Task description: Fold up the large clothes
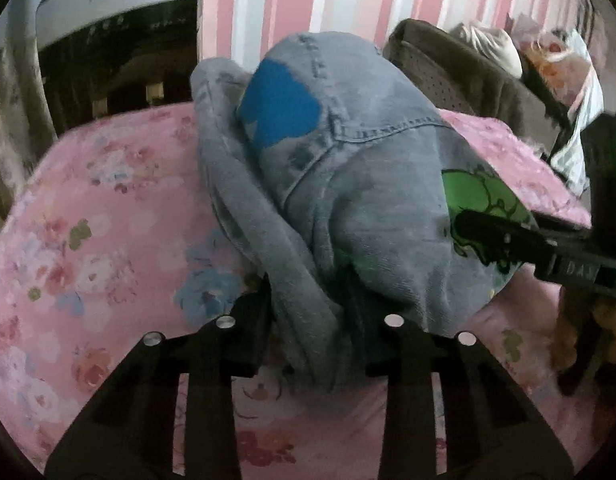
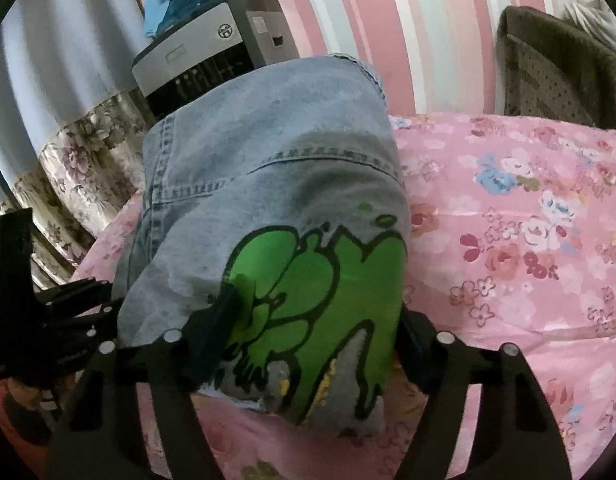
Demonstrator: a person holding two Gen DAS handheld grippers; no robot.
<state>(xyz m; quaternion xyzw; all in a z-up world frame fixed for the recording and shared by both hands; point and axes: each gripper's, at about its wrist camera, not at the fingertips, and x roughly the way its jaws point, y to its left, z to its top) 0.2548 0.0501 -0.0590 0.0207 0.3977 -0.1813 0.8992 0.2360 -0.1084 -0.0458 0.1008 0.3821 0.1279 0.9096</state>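
Spreading under everything, the pink floral bedcover [image 1: 108, 220] carries the denim garment [image 1: 347, 200], lifted in a bunch. The left gripper [image 1: 315, 340] is clamped on its gathered edge; the right gripper [image 2: 304, 344] pinches the green-printed corner (apparently firmly). Uneven pulling could slip the thick denim free, collapsing the fold.

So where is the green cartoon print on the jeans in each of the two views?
Left wrist: green print at right of centre, partly behind the right claw.
Right wrist: green print at lower centre, large, between the claw's fingers.
Shared landmark: the pink floral bedsheet.
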